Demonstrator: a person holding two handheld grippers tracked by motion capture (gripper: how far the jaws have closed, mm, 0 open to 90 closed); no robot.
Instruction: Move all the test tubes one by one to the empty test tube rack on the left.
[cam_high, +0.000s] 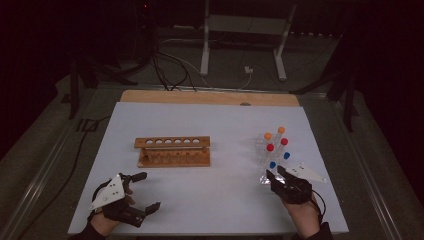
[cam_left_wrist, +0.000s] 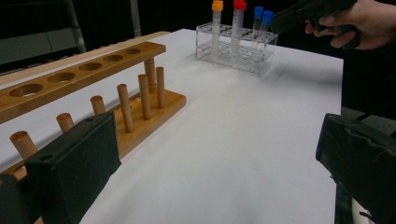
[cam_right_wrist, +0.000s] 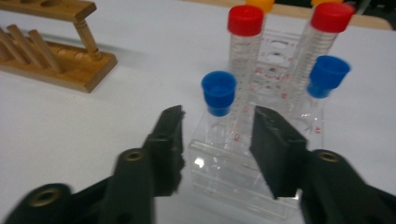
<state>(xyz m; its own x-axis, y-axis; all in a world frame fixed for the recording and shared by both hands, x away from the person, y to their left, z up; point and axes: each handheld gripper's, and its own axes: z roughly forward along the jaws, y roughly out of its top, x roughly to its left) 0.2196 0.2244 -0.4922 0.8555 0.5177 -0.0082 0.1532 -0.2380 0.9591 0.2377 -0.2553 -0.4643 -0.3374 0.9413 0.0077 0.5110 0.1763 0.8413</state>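
A clear plastic rack (cam_high: 264, 176) at the right of the white table holds several capped tubes: two orange, two red, two blue. My right gripper (cam_high: 275, 171) is at the rack's near end. In the right gripper view its jaws (cam_right_wrist: 218, 116) stand either side of the near blue-capped tube (cam_right_wrist: 218, 93) and the rack's front wall (cam_right_wrist: 233, 168), with a gap showing on each side of the tube. An empty wooden rack (cam_high: 172, 151) with holes and pegs stands left of centre. My left gripper (cam_high: 149, 190) rests open near the table's front left, nothing between its fingers (cam_left_wrist: 70, 168).
The white table sheet (cam_high: 225, 120) ends in a wooden strip at the far edge. Cables and a metal stand's legs lie on the dark floor beyond. In the left gripper view the wooden rack (cam_left_wrist: 140, 98) is close on the left and the clear rack (cam_left_wrist: 236, 51) farther off.
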